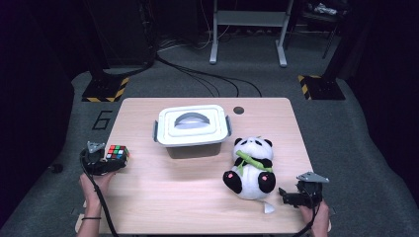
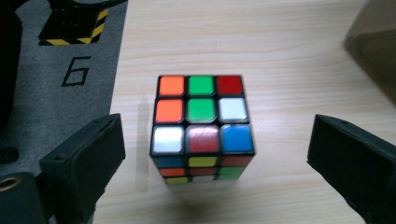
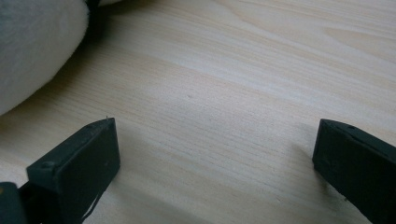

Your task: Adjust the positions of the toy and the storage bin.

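Note:
A colour puzzle cube [image 1: 117, 152] [image 2: 201, 128] rests on the wooden table [image 1: 163, 197] at its left edge. My left gripper [image 1: 117, 163] [image 2: 217, 130] hangs just behind it, open, with a jaw on each side of the cube and a clear gap to both. A plush panda [image 1: 252, 165] [image 3: 32, 46] with a green leaf on its chest lies on its back at the right of the table. My right gripper [image 1: 282, 195] [image 3: 215, 135] sits low over bare wood just right of the panda's feet, open and holding nothing.
A white lidded storage box [image 1: 191, 126] with a grey handle stands at the middle back of the table. A small white tag [image 1: 268, 207] lies by the panda's foot. A round cable hole [image 1: 238, 110] is behind the box. The floor mark "6" [image 2: 74, 71] is left of the table.

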Action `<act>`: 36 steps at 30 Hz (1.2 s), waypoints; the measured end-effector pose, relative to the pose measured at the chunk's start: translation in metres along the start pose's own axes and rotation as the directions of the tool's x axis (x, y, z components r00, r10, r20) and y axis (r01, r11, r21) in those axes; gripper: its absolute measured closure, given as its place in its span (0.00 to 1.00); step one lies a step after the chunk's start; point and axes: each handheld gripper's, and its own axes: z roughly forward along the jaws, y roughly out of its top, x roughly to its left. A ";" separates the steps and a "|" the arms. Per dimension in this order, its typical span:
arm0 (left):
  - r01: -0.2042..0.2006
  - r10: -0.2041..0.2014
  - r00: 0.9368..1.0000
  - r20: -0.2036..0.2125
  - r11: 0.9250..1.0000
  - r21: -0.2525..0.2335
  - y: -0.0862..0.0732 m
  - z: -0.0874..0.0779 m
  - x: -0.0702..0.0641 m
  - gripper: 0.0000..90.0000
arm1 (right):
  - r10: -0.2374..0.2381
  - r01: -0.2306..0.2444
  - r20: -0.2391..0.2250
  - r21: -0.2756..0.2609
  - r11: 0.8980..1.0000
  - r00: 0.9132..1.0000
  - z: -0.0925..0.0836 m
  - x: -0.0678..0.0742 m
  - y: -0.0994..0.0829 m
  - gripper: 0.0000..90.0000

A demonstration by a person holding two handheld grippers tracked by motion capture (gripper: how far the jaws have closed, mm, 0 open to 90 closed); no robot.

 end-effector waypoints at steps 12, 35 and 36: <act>-0.065 0.067 0.995 0.074 0.997 -0.035 0.034 -0.014 -0.026 0.00 | 0.000 0.000 0.000 0.000 1.000 1.000 0.000 0.000 0.000 0.00; -0.176 0.183 0.966 0.181 0.983 -0.055 0.089 -0.010 -0.084 0.00 | 0.000 0.000 -0.001 0.000 1.000 1.000 0.000 0.000 0.000 0.00; -0.185 0.192 0.961 0.198 0.981 -0.054 0.093 -0.007 -0.091 0.00 | -0.002 0.002 -0.001 -0.001 1.000 1.000 0.000 0.000 0.000 0.00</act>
